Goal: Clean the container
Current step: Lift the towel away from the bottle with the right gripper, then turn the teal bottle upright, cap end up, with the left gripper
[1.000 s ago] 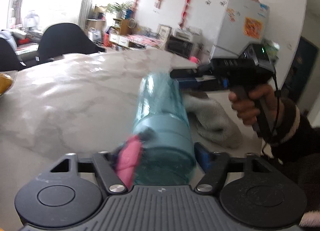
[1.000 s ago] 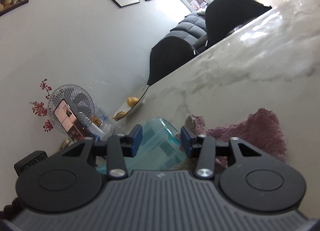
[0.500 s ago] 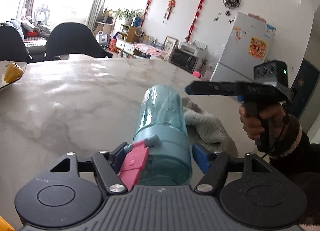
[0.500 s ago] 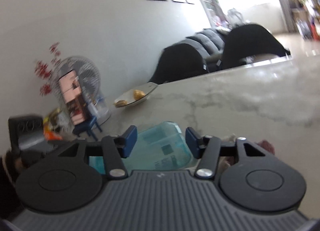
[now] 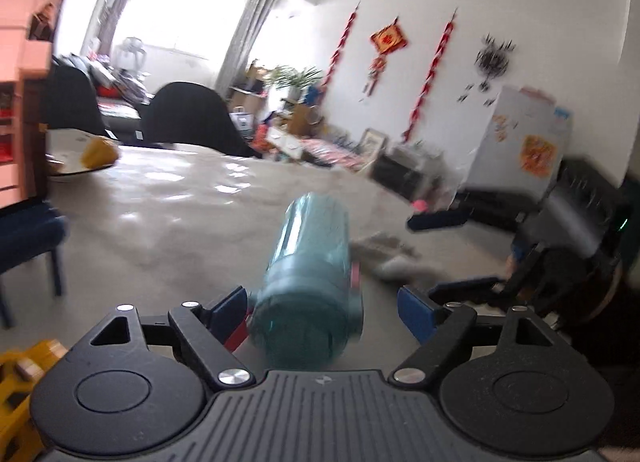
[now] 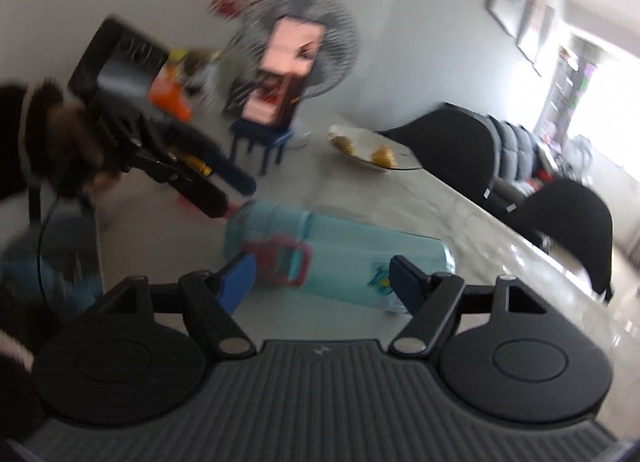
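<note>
On our marble table [image 5: 168, 222] the teal container [image 5: 310, 278] lies on its side, a grey cloth [image 5: 394, 262] just beside it. Our left gripper [image 5: 322, 308] and right gripper [image 6: 318, 272] are both opening, pads clear of the container, holding nothing.

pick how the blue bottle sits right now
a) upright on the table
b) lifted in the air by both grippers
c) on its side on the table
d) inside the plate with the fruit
c, the blue bottle lies lengthwise on the marble table, with no gripper pads pressing on it.
</note>
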The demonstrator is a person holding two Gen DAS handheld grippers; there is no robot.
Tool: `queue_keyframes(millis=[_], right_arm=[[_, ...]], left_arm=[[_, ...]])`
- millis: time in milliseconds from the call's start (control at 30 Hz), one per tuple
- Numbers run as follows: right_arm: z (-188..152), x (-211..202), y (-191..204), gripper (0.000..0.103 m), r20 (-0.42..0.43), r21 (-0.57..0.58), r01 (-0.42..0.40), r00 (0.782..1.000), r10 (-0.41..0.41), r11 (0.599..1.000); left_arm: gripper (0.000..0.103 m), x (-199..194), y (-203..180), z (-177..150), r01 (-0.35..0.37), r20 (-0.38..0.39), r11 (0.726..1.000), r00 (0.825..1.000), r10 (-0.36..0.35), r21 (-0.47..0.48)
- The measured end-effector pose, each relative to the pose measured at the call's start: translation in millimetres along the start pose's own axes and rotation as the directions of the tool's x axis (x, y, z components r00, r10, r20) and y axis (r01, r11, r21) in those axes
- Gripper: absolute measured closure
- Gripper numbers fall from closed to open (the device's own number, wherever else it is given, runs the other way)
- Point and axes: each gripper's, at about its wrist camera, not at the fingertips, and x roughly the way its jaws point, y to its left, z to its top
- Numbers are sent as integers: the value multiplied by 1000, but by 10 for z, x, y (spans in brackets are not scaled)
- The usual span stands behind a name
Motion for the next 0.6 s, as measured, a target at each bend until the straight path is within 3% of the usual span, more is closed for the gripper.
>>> queue_keyframes(millis=[200,333,400,500,600], right_arm=[[93,200,234,30,-37,-206,-17,999,10,978],[147,409,422,30,-89,-382,-55,996,23,922],[179,508,488,30,-123,-498,-94,992,37,862],[257,679,530,30,-182,-662,-170,981,64,730],[355,837,580,28,-239,-756,-219,970,51,617]], left_arm=[[19,-80,51,-142,-65,-47,998,997,66,24],[19,-125,91,-158,-60,-35,998,998,60,3],[19,-138,105,-158,-59,-27,998,998,59,-8],[19,-167,118,-197,-63,-17,997,998,63,-31],[18,-175,107,-228,-73,-14,996,997,73,-55]])
